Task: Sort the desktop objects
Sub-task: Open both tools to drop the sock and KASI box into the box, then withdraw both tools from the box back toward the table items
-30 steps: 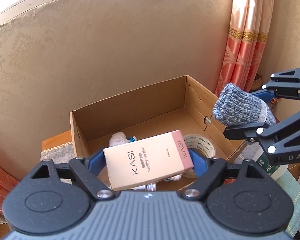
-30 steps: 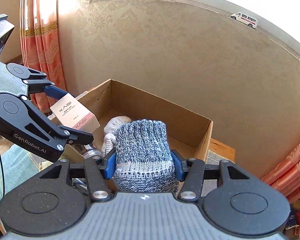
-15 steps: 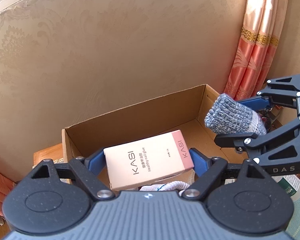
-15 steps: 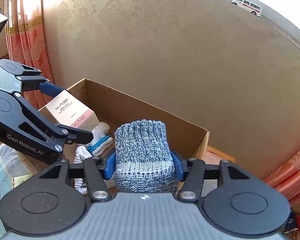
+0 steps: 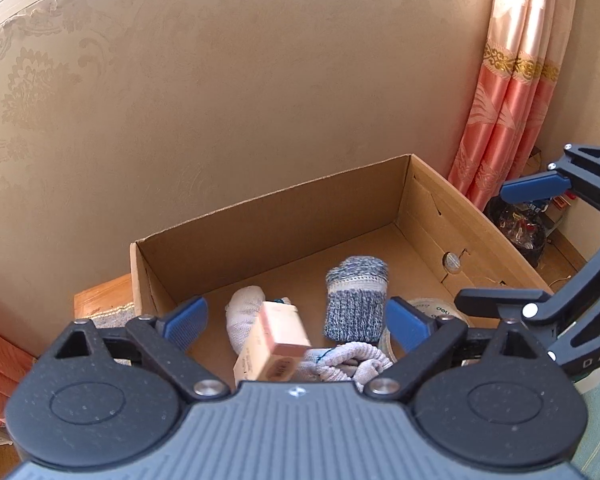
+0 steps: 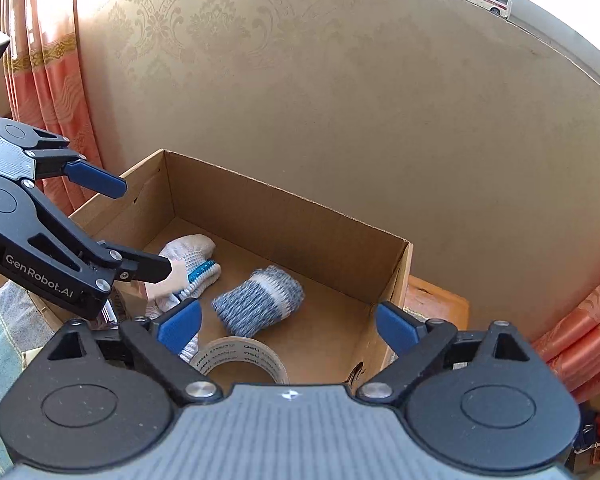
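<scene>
A: Are your grippers holding anything?

B: No. Your left gripper [image 5: 296,322] has its blue fingers [image 5: 186,320] spread wide, with nothing between them. Your right gripper [image 6: 288,322] is wide apart too, and bare.

A: Where are the things?

B: Both are inside the cardboard box [image 5: 284,216]. In the left view, the pink box [image 5: 274,350] looks blurry and tilted, low at about 6 o'clock, against the white glove [image 5: 244,314]. The gray-blue knit sock [image 5: 356,300] is beside it, toward 3 o'clock.

A: And the right view?

B: The knit sock [image 6: 260,300] lies on the box floor in the middle. The tape roll [image 6: 240,360] sits at 6 o'clock from it.
</scene>
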Demonstrator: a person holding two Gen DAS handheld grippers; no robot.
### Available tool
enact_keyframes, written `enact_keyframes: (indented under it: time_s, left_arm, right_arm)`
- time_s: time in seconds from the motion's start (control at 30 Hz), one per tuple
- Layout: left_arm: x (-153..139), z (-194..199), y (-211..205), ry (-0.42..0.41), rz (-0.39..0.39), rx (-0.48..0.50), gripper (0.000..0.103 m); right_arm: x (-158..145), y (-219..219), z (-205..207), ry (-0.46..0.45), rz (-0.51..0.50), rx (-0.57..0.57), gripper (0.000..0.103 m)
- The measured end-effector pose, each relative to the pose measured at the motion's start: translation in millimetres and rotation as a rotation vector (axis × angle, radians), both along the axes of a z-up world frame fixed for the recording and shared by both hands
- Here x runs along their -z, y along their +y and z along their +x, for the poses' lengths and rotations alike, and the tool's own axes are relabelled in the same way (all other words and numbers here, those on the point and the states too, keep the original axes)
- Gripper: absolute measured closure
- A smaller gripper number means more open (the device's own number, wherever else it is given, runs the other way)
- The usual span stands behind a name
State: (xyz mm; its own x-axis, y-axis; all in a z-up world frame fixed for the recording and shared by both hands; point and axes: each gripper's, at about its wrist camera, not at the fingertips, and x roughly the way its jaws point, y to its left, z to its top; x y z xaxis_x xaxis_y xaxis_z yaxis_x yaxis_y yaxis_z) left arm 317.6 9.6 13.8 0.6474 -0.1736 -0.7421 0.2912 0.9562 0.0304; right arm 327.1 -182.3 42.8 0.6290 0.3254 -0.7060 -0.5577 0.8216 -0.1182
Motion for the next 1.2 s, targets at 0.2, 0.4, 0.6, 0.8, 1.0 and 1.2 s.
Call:
enact_keyframes:
  time_s: [0.2, 0.4, 0.6, 0.8, 1.0, 1.2]
  left_arm:
    - [-13.5, -21.5, 2.7, -0.014, 0.001, -0.006, 0.007]
    - [-20.9, -51.6, 7.5, -0.014, -0.003, -0.015, 0.007]
    - [-20.4, -83.3, 10.9, -0.002, 0.017, -0.017, 0.007]
    - [-12.5, -110.3, 15.6, 0.01, 0.049, -0.028, 0.007]
    - [1.4, -129.9, 22.4, 0.034, 0.055, -0.055, 0.007]
    - [24.7, -139.6, 30.5, 0.064, 0.074, -0.107, 0.007]
  right_arm:
    - [-15.4, -3.5, -26.0, -0.035, 0.015, -0.014, 0.0]
    - [-30.1, -6.6, -59.0, -0.062, 0.009, -0.027, 0.0]
    - [-31.4, -8.5, -90.0, -0.065, 0.017, -0.043, 0.0]
    - [-29.3, -12.2, -117.3, -0.073, 0.03, -0.055, 0.0]
    - [-19.0, -19.5, -135.3, -0.061, 0.047, -0.045, 0.0]
    - [-1.8, -27.2, -152.2, -0.032, 0.048, -0.028, 0.0]
